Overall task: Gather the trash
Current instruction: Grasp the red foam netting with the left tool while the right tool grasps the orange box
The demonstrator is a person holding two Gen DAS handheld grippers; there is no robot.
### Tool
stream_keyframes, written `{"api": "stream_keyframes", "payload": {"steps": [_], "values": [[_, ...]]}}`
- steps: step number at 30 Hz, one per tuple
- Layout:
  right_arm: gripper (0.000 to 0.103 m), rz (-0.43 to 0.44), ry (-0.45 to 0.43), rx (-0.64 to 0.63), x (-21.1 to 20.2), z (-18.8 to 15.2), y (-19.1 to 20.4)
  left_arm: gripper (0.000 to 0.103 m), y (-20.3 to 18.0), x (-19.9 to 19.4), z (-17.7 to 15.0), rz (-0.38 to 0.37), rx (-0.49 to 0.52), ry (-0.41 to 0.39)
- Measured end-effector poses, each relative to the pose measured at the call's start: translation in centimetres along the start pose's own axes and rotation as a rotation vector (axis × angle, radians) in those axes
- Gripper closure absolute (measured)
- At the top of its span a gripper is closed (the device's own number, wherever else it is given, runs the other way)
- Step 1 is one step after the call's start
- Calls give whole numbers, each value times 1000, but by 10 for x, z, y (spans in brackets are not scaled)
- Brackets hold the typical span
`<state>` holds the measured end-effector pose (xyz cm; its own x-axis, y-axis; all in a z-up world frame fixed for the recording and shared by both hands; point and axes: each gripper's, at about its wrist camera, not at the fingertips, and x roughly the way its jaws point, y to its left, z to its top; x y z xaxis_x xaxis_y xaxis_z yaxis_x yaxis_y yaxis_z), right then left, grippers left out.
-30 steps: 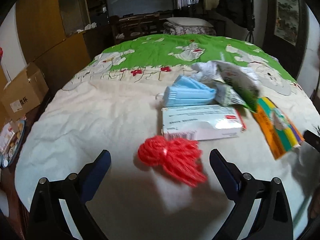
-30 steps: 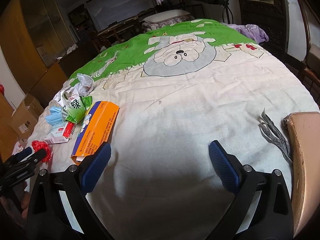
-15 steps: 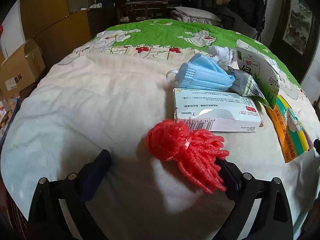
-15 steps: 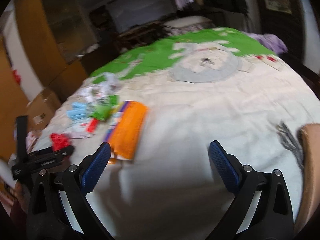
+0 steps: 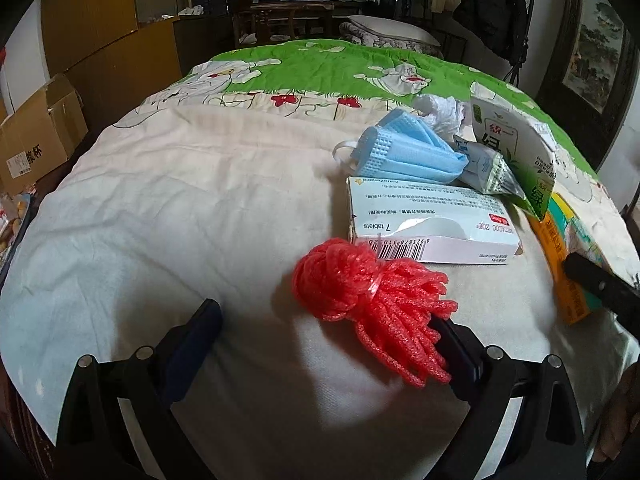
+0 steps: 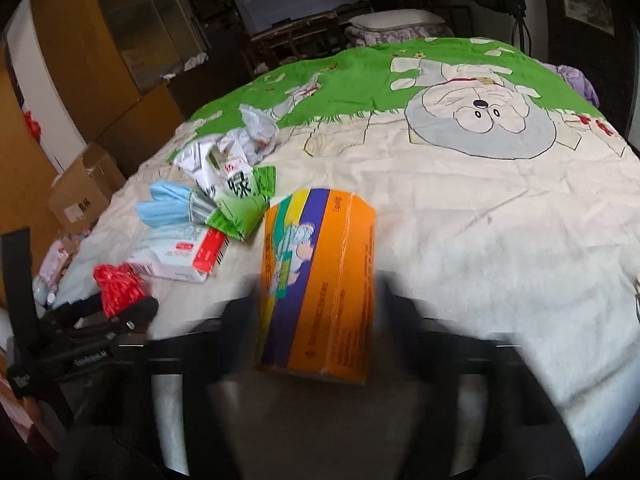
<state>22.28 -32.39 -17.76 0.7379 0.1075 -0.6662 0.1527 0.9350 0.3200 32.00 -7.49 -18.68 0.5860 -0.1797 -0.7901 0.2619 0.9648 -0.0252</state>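
A red foam net bundle [image 5: 370, 306] lies on the cloth-covered table between the fingers of my open left gripper [image 5: 324, 326], its strands against the right finger [image 5: 456, 350]. Behind it lie a white tablet box [image 5: 432, 226], a blue face mask [image 5: 404, 150], a green tea carton [image 5: 516, 156] and crumpled white paper [image 5: 442, 106]. My right gripper [image 6: 316, 320] is open and blurred, its fingers on either side of the near end of an orange box [image 6: 320, 284]. The red bundle [image 6: 118, 286] and the left gripper [image 6: 100, 320] show at the left there.
The table cloth [image 6: 480, 208] is cream near me and green with cartoon prints farther back. A cardboard carton [image 5: 34, 138] stands on the floor at the left. Wooden cabinets [image 5: 104, 20] line the left wall. The right gripper's tip [image 5: 600, 286] shows at the right edge.
My left gripper has moved forward, so the red bundle now sits between its fingers. My right gripper has swung left and come up to the orange box.
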Motion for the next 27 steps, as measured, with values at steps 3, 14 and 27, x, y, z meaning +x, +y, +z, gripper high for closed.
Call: {"api": "stream_keyframes", "payload": {"steps": [3,14,27], "values": [[54,4,4,-10,0,-2,1,6,5,-7,-1,2,-24,-38],[49,16,29,3,4,-2,-3,12,-2,-26,-2,12,9,-136],[59,64,-36,29,-9,-3,-7,56,-9,-37,-20,28,69,-113]]}}
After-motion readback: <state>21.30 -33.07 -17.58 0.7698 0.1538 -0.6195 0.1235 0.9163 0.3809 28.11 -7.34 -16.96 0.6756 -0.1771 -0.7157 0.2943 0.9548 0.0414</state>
